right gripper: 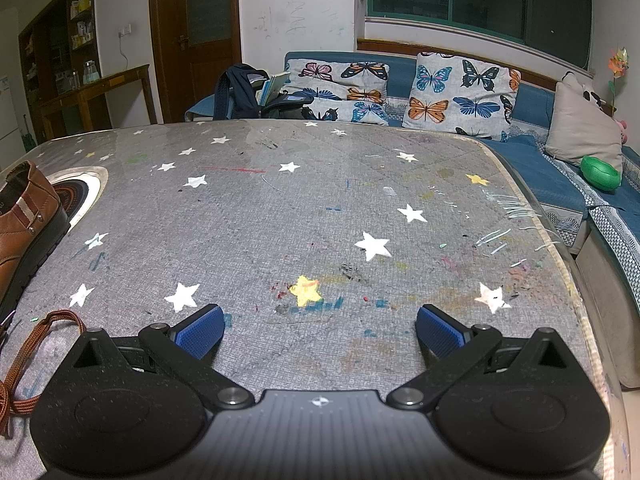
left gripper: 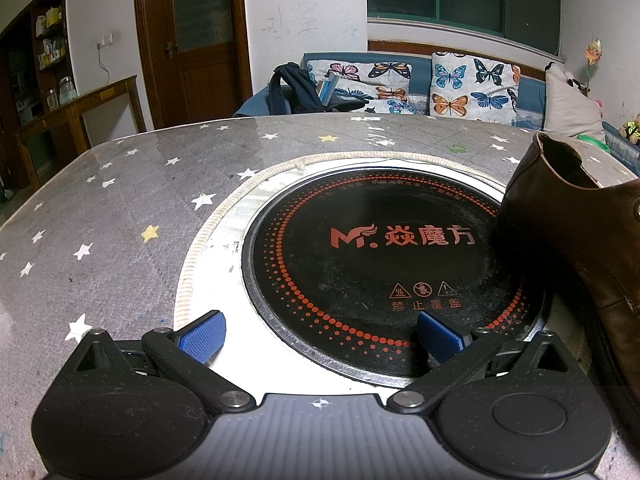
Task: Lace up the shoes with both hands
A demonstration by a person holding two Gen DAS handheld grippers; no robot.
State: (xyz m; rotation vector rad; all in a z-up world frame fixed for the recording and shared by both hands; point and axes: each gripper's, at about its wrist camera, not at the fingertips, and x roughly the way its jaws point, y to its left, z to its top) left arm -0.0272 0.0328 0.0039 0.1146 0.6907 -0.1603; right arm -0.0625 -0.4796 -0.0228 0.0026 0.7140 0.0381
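Note:
A brown leather shoe (left gripper: pixel 580 232) stands at the right of the left wrist view, its heel over the edge of a black round hob plate (left gripper: pixel 380 264). My left gripper (left gripper: pixel 320 336) is open and empty above the hob's near rim, left of the shoe. In the right wrist view the same shoe (right gripper: pixel 24 224) is at the far left edge, with a brown lace (right gripper: pixel 28 364) lying loose on the cloth beside it. My right gripper (right gripper: pixel 320 332) is open and empty over the starred cloth, to the right of the lace and the shoe.
The table (right gripper: pixel 320 208) has a grey cloth with white and yellow stars. Its right edge (right gripper: pixel 576 280) drops off toward a blue sofa (right gripper: pixel 552 168) with butterfly cushions. A dark backpack (right gripper: pixel 236 92) sits beyond the far edge.

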